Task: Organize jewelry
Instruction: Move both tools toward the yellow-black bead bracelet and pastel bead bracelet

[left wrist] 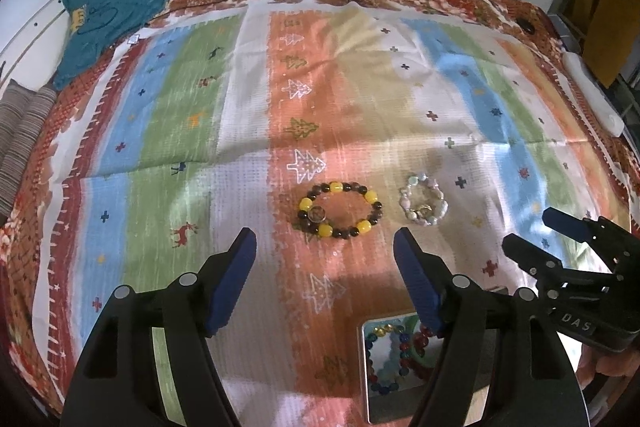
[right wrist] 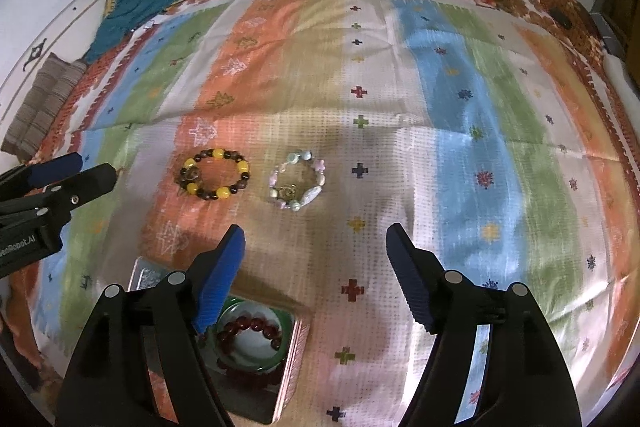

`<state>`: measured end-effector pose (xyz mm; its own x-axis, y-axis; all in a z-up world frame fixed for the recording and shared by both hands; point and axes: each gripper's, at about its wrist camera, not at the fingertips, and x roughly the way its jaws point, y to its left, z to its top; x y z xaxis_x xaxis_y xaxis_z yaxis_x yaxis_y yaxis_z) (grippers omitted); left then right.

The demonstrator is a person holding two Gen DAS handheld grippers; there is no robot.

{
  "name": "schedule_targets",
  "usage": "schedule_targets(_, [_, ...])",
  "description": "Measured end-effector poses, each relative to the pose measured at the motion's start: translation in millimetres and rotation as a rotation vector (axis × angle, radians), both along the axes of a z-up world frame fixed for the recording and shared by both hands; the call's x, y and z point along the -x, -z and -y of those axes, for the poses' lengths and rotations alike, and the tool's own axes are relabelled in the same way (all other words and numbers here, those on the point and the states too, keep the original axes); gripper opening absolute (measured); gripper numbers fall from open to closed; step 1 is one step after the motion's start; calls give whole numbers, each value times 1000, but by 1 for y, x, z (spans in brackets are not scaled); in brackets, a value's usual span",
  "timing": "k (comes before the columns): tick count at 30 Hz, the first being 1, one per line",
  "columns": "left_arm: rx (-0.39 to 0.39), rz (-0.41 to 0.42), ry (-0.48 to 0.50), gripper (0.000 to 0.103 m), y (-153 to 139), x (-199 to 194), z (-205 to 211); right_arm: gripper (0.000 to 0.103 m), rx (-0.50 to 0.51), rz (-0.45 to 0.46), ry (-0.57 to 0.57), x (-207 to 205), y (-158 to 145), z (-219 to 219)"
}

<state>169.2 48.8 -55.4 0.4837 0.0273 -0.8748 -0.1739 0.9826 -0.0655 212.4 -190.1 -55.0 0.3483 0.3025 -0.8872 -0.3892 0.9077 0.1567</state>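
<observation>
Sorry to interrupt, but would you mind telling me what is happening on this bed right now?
A person is sorting jewelry with two handheld grippers. The left gripper and right gripper both hang open and empty. Two bracelets lie side by side on the striped cloth: a yellow and dark beaded bracelet and a pastel beaded bracelet. Nearer the person, an open tin already holds a green bangle and red beads.

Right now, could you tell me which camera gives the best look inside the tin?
The right wrist view: the tin sits open below, showing a green bangle and dark red beads. In the left wrist view, the left gripper's finger covers part of the tin, leaving mostly coloured beads visible.
</observation>
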Motion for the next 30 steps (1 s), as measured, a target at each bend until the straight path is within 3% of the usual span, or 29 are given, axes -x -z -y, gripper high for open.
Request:
schedule_targets(11, [-8, -37, -4, 71, 20, -21, -6, 73, 5, -14, 4, -18, 15, -8])
schedule_targets(16, [33, -73, -17, 71, 32, -30, -8, 73, 11, -21, -4, -24, 20, -12])
schedule_targets(30, [6, -97, 1, 71, 45, -53, -9, 73, 65, -30, -25, -43, 40, -22])
